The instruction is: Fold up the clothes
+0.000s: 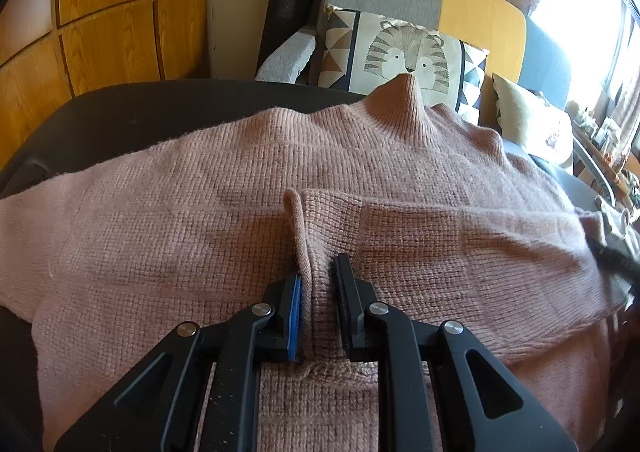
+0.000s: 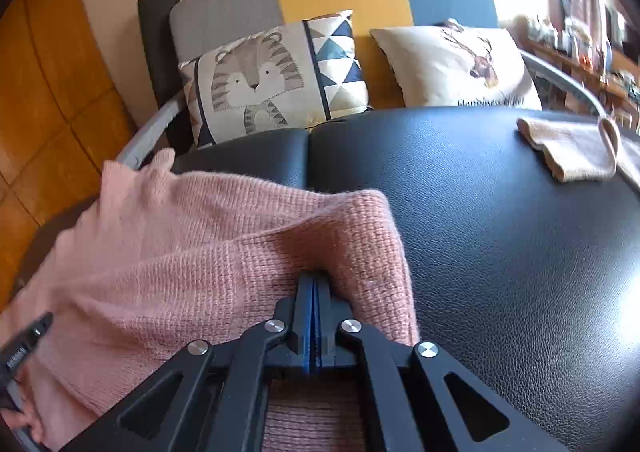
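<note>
on the deer cushion, blurred writing, unreadable.

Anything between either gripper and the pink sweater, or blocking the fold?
Nothing visible. The left gripper is clamped on a raised ridge of the pink sweater; the right gripper is shut at the sweater's edge. The beige cloth lies apart on the black surface.

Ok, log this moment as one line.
task: fold clothes | left tool: shut on pink knit sweater fold | right tool: shut, pads together at sweater edge | surface: black leather top
</note>
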A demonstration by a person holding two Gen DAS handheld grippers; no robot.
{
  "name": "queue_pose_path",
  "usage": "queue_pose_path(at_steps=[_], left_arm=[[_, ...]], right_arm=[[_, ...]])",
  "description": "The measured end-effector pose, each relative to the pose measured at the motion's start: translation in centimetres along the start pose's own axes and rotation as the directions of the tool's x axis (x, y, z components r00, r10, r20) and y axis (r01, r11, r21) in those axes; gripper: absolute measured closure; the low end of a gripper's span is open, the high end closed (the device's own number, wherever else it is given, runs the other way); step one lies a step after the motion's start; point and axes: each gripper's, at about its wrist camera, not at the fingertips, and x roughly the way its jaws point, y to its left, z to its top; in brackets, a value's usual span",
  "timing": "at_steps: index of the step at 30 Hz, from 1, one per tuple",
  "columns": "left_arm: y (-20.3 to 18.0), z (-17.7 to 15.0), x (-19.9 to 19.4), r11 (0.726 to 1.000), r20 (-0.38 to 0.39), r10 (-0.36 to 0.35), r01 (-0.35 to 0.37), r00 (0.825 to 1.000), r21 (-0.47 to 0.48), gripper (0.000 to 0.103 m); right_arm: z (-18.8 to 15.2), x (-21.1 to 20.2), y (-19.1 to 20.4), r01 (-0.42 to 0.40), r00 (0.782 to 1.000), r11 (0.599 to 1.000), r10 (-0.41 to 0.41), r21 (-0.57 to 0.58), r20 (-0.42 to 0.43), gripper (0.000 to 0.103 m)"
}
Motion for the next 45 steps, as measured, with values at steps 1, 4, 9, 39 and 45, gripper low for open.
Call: queue_pose_path(at_steps=[1, 4, 9, 39, 45], left_arm=[[0.0, 0.2, -0.7, 1.000, 0.017, 0.000, 0.000, 1.000, -0.022, 0.086], [-1.3, 0.8, -4.2, 0.995, 0.155, -0.016, 0.031, 0.988, -0.100, 0.086], [-11.2, 2.0, -3.8, 0.971, 0.033, -0.233, 0.231, 0.972, 0.062, 0.086], [-4.8, -1.2, 0.2, 0.968, -0.047, -0.216, 0.220, 0.975, 0.119, 0.094], [-3.8, -2.1, -0.5, 0.969, -0.029, -0.237, 0.239, 0.971, 0.069, 0.094]], right_arm=[[0.0, 0.0, -0.1, -0.008, 1.000, 1.000, 0.008, 0.002, 0.001, 0.103], [-0.1, -0.2, -0.7, -0.036, 0.999, 0.999, 0.035, 0.023, 0.007, 0.103], [-0.1, 0.0, -0.7, -0.046, 0.999, 0.998, 0.046, 0.031, 0.015, 0.103], [-0.2, 0.4, -0.3, -0.036, 0.999, 0.999, 0.035, 0.024, 0.032, 0.103], [-0.2, 0.3, -0.2, -0.030, 0.999, 0.999, 0.029, 0.020, 0.034, 0.103]])
